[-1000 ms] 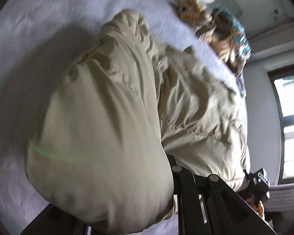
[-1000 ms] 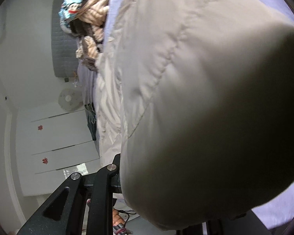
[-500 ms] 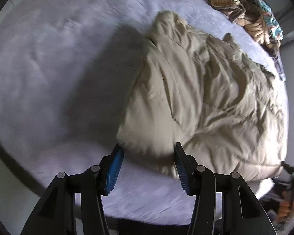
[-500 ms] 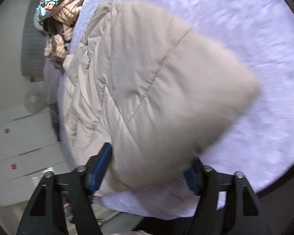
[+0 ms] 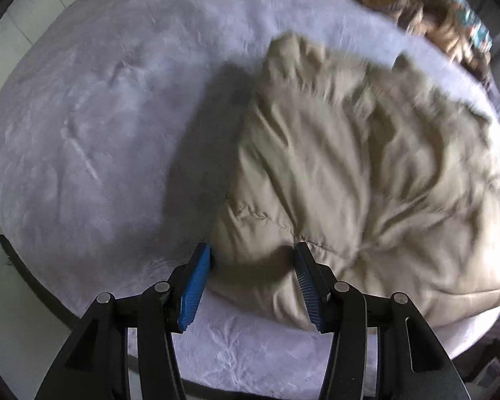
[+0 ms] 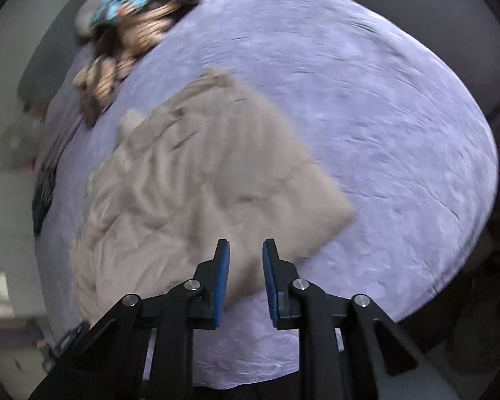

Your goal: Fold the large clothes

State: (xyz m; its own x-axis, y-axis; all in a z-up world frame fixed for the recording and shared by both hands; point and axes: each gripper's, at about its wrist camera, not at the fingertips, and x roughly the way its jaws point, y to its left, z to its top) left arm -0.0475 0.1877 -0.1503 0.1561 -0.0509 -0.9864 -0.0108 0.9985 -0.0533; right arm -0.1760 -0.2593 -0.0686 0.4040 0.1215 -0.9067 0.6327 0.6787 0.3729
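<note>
A beige padded jacket point(image 5: 356, 173) lies crumpled on a lilac bed cover point(image 5: 93, 140). It also shows in the right wrist view point(image 6: 203, 180), with a flat folded corner pointing right. My left gripper point(image 5: 251, 260) is open, its blue pads point(image 5: 196, 276) on either side of the jacket's near corner, without clamping it. My right gripper point(image 6: 246, 256) is open and empty, hovering above the jacket's near edge.
A heap of other clothes, brown knit and blue patterned, lies at the far edge of the bed point(image 5: 426, 10), also in the right wrist view point(image 6: 130, 23). The bed cover point(image 6: 383, 133) spreads wide beside the jacket. The bed's front edge is just below both grippers.
Both grippers held the jacket up close a second ago. They have let it go, and it now lies on the bed. Both grippers have pulled back; the right jaws have narrowed.
</note>
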